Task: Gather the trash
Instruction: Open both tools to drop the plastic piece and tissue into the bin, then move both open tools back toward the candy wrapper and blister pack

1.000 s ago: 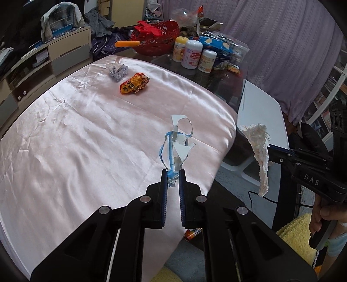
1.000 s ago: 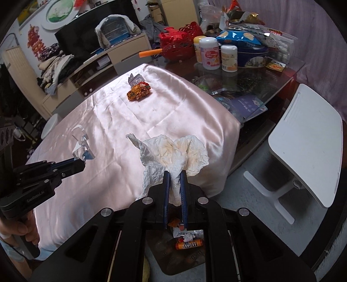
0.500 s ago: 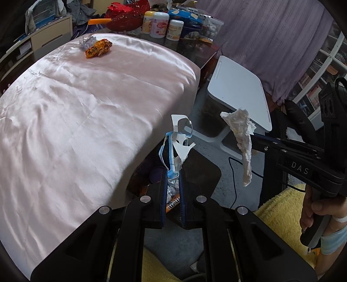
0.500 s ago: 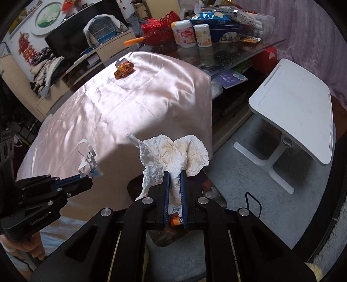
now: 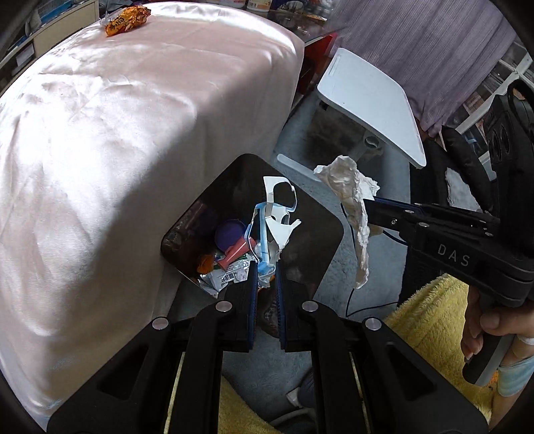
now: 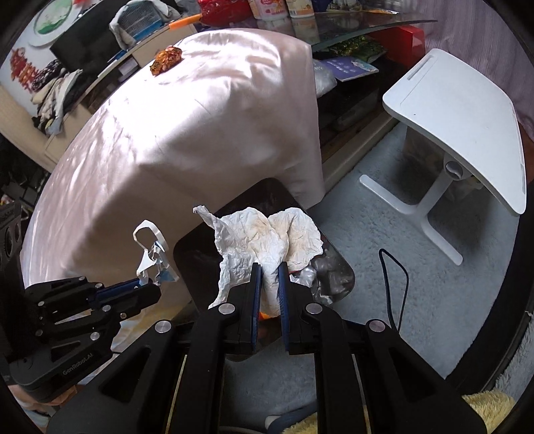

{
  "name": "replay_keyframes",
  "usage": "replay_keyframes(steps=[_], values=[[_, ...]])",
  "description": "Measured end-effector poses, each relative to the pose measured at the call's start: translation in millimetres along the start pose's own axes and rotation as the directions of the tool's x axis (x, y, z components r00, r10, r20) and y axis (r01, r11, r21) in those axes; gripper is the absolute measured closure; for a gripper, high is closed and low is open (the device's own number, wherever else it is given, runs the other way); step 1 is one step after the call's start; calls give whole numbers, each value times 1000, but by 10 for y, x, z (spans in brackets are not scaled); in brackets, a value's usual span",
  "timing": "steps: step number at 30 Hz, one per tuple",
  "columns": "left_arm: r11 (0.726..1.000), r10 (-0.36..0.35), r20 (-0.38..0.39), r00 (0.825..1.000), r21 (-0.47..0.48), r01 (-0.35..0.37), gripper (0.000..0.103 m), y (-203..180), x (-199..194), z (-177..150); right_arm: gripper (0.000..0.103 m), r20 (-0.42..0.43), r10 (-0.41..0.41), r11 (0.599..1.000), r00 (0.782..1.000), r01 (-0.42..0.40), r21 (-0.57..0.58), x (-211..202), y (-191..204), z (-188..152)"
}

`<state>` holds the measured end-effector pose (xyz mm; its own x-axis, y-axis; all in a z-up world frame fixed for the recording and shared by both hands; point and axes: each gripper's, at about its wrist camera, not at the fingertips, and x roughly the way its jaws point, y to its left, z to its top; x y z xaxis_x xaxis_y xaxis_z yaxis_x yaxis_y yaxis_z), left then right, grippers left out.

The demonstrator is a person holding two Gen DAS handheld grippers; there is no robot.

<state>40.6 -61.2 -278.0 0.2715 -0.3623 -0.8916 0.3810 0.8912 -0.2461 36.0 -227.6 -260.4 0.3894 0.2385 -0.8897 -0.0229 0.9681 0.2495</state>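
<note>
The left gripper is clamped on a torn blue-and-white wrapper, held over the open black bin beside the draped table. Just right of it, the right gripper pinches a crumpled tissue above the same bin. An orange wrapper lies at the table's far end.

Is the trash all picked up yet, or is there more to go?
Not quite. The black bin on the floor already has wrappers in it. Right now the left claw pinches a torn white-and-blue wrapper over the bin, and the right claw pinches a crumpled tissue there too; neither is dropped yet. An orange snack wrapper on the pink cloth is left.
</note>
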Motion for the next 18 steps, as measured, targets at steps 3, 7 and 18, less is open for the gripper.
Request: replay_keyframes(steps=[3, 7, 18], values=[[1000, 0, -8, 1000, -4, 0, 92, 9, 28, 35, 89, -15, -6, 1000, 1000, 6, -2, 73, 23, 32], [1000, 27, -4, 1000, 7, -27, 81, -3, -11, 90, 87, -15, -14, 1000, 1000, 14, -2, 79, 13, 95], [998, 58, 64, 996, -27, -57, 30, 73, -360, 151, 48, 48, -16, 1000, 999, 15, 20, -180, -43, 177]])
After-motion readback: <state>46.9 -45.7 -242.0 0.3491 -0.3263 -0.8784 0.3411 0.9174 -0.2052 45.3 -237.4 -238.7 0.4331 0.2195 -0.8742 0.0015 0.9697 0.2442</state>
